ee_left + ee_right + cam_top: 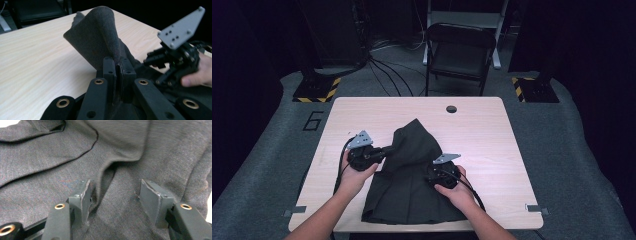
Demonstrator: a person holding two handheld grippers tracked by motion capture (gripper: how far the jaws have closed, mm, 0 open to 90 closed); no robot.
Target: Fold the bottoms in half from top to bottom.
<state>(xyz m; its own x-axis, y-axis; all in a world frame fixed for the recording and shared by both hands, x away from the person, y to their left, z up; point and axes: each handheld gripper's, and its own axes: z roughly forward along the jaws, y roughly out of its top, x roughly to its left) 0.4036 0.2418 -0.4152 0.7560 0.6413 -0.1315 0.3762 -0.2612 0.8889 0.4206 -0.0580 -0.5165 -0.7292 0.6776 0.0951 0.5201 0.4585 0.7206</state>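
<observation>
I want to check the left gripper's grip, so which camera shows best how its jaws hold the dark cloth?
The left gripper view: the left gripper has its jaws shut on a raised fold of the dark cloth, seen close up. The high view shows that gripper small at the cloth's left edge. The right gripper view shows cloth between the right gripper's open jaws.

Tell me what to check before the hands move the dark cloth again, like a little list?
1. Left gripper pinching the dark cloth: ok, its jaws are shut on a fold that stands up from them.
2. Right gripper gripping the cloth: not ok, its jaws stand apart with the pads pressed down on the fabric and a wrinkle between them.
3. Cloth fully on the table: cannot tell, its near hem lies right at the front edge.
4. Room on the table to lay the fold: ok, bare wood lies left, right and behind the cloth.
5. Grippers apart from each other: ok, there is cloth between them.
</observation>
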